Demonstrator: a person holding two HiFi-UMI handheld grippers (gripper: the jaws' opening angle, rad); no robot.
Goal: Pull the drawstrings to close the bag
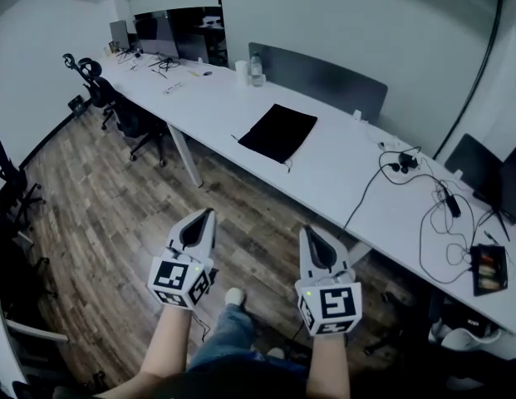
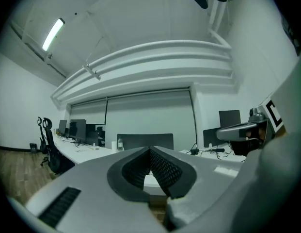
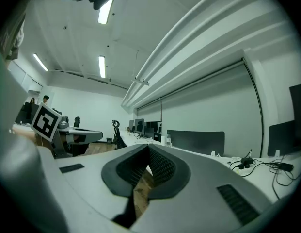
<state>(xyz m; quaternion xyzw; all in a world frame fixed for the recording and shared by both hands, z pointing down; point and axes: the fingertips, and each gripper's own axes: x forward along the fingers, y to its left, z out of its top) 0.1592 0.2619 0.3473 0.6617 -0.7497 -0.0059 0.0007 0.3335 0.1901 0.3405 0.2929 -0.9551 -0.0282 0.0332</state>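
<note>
Nearest: person's forearms and a shoe (image 1: 234,296) at the bottom of the head view, w/ the left gripper (image 1: 209,214) and right gripper (image 1: 308,231) held out level, side by side over the wood floor (image 1: 116,223). Both are short of the table (image 1: 341,173). Left gripper (image 2: 150,149) is clenched, pads meeting at the tips, nothing btwn them. Right gripper (image 3: 149,148) is the same: tips together, empty. Further out, the long white table runs diagonally. The bag (image 1: 278,131) lies flat on it, black, roughly mid-table, w/ a thin cord trailing off its near corner. It's well apart from both grippers. To the right of the bag, loose black cables (image 1: 432,214) sprawl on the tabletop. Behind the bag stands a grey divider panel (image 1: 324,77). Far end: office chairs (image 1: 129,119) beside the table and monitors (image 1: 158,36) on it.
</note>
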